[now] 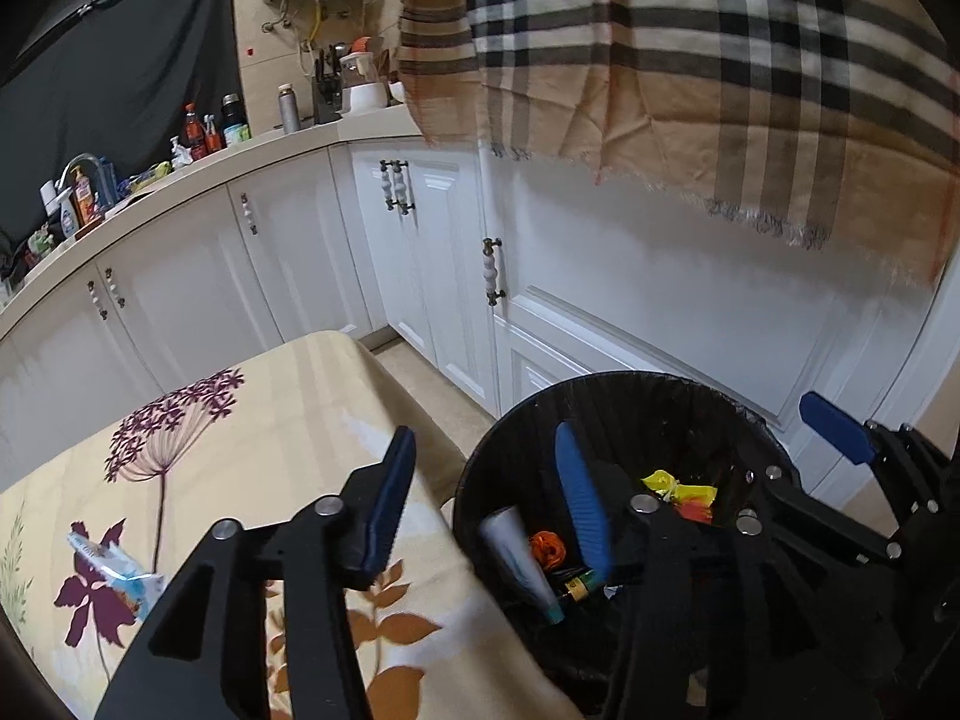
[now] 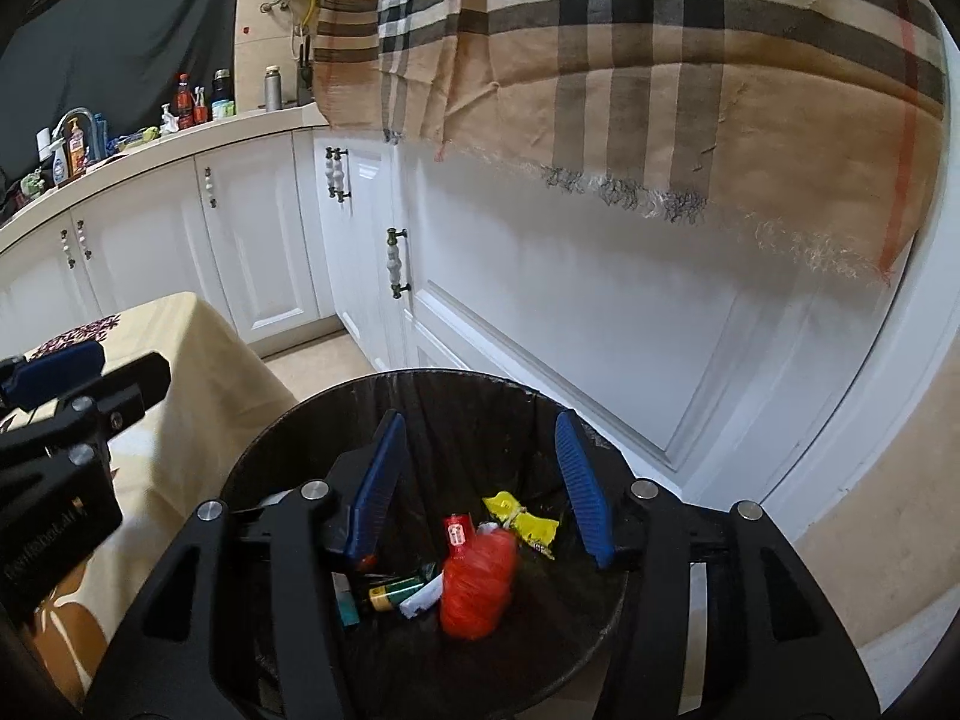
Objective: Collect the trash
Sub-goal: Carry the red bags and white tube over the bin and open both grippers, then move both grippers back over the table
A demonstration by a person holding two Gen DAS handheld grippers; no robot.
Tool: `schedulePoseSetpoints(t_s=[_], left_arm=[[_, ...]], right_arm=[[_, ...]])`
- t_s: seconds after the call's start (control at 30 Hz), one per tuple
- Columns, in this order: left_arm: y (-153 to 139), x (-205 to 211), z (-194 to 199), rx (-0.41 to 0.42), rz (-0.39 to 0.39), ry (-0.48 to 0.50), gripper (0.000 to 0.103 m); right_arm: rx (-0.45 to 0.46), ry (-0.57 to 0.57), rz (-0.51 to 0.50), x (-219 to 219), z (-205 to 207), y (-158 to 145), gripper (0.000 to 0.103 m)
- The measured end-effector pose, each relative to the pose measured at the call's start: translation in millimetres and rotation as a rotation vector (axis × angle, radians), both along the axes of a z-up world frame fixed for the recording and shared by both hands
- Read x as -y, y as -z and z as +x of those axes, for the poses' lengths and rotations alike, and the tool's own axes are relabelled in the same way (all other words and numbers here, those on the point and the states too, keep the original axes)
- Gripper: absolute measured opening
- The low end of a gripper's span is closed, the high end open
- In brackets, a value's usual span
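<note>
A black-lined trash bin (image 2: 282, 426) stands on the floor beside the table. My right gripper (image 2: 480, 480) hangs open over its mouth. A blurred red mesh bag (image 2: 480, 579) is below the fingers, inside the bin and clear of both pads. A yellow wrapper (image 2: 522, 519), a small can (image 2: 393, 593) and a white tube (image 1: 519, 561) also lie in the bin. My left gripper (image 1: 486, 504) is open and empty above the bin's left rim (image 1: 474, 474). A blue-and-white wrapper (image 1: 114, 573) lies on the flowered tablecloth (image 1: 252, 456). One blue finger (image 1: 834, 429) of the right gripper shows at the right.
White cabinet doors (image 1: 630, 300) stand close behind the bin. A plaid cloth (image 1: 720, 60) hangs over them from above. The counter (image 1: 180, 186) at the left holds several bottles and a tap. A strip of tiled floor (image 1: 444, 396) runs between table and cabinets.
</note>
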State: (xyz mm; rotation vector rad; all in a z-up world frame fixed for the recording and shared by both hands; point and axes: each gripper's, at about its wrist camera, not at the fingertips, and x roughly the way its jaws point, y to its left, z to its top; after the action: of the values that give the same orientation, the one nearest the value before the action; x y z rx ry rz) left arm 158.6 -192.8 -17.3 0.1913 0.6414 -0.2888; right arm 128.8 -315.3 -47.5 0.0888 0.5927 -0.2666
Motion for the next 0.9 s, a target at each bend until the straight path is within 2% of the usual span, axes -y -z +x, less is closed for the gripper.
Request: schedulePoseSetpoints(t_s=[0.3,0.53,0.9], left_arm=[[-19.2,-52.3,-35.3,0.021,-0.005,-0.068,0.059],[-24.9,-117.7,-66.0,0.015,0.004,-0.188,0.061],[-22.9,-193.6,-106.9,0.019,-0.001,-0.327,0.061]], right_arm=[[0.018,-0.083,0.036,-30.4,-33.6,-21.4,0.051],[0.037,-0.179,0.061,-69.7,-65.2,-40.1,0.051],[0.029,-0.295,0.044,-130.6,-100.7,-44.0,0.051]])
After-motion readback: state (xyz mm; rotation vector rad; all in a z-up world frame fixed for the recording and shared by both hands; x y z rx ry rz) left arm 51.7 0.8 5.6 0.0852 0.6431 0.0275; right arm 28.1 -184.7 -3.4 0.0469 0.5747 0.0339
